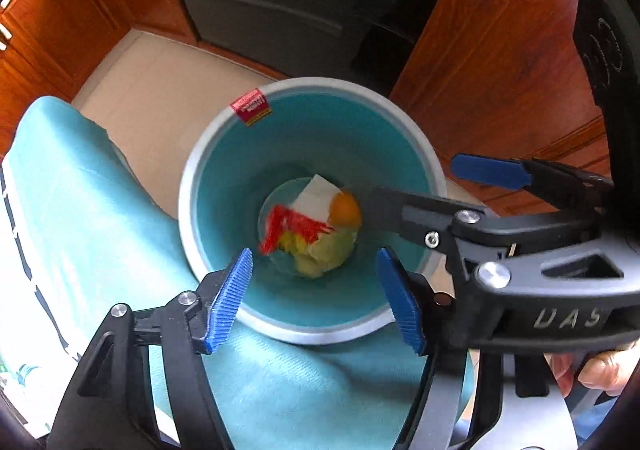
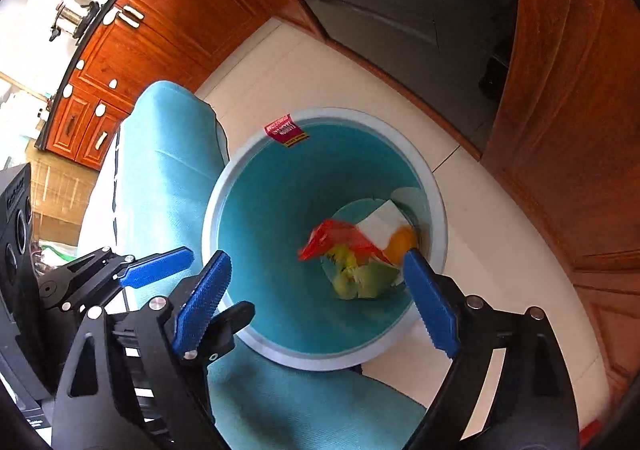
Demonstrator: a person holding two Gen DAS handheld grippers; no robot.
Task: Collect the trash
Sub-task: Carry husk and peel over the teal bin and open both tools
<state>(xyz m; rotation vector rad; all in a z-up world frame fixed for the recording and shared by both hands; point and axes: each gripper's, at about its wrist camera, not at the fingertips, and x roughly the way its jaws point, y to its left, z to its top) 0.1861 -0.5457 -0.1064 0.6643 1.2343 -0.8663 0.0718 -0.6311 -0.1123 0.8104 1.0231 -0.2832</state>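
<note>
A teal bin point(image 1: 224, 154) with a pale rim stands on the floor; it also shows in the right wrist view point(image 2: 256, 178). At its bottom lie a red wrapper point(image 1: 292, 228), white paper point(image 1: 316, 198), an orange ball point(image 1: 346, 210) and yellow-green scraps point(image 1: 324, 256); the wrapper point(image 2: 332, 240) and scraps point(image 2: 360, 276) show in the right wrist view too. My left gripper point(image 1: 320, 298) is open and empty above the bin's near rim. My right gripper point(image 2: 316, 302) is open and empty above the bin. It reaches in from the right in the left wrist view point(image 1: 424, 190).
A teal cushioned seat point(image 1: 72, 186) touches the bin's left and near side. Wooden cabinets point(image 1: 60, 10) stand at left and a wooden panel point(image 1: 500, 50) at right. A dark appliance point(image 1: 280, 2) is behind. Beige tile floor point(image 2: 360, 78) surrounds the bin.
</note>
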